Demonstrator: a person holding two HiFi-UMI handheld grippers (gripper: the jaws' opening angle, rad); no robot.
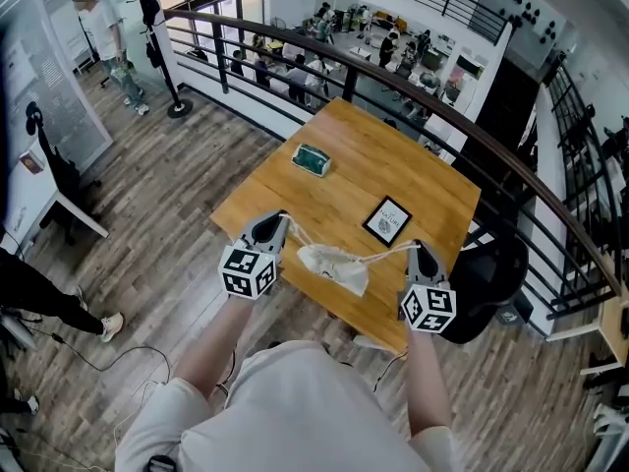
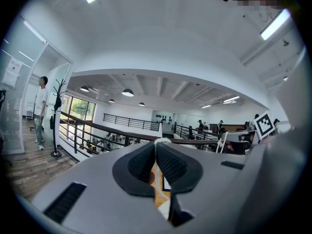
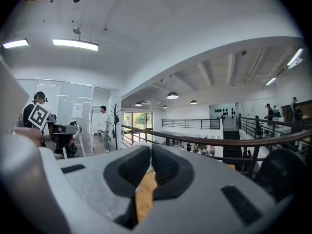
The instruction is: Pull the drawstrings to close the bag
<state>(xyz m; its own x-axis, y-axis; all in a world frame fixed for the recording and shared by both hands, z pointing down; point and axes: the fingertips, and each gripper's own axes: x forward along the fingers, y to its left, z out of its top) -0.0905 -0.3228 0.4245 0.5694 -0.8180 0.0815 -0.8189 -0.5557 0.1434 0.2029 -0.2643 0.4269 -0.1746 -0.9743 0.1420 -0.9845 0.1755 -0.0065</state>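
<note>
Left gripper (image 1: pixel 279 222) (image 2: pixel 155 145): jaws clenched on the left drawstring (image 1: pixel 298 234) (image 2: pixel 159 141). The white cord loops over the pad tips and runs down between them.

Right gripper (image 1: pixel 421 249) (image 3: pixel 150 152): jaws pressed together. The head view shows the right drawstring (image 1: pixel 388 255) running straight into its tips, so I read that as a grip too. Its own view shows only a pale sliver between the pads.

White drawstring bag (image 1: pixel 334 264): lies crumpled on the wooden table (image 1: pixel 364 155) near its near edge, directly between the two grippers. Left gripper is a bit nearer to it. Both cords leave the bag in opposite directions, roughly along the line joining the two grippers and parallel to that edge.

Key relation: the bag is inboard of both grippers. Closing pull is therefore straight outward, left gripper toward the table's left corner, right gripper toward the right side. Right cord looks near straight and the left one short. Can't tell whether the mouth is fully cinched.

Risk: the bag is light, so an uneven pull likely drags it sideways.

Green packet (image 1: pixel 312 159) and black framed card (image 1: pixel 387 220) sit further in, well clear of the cords.
</note>
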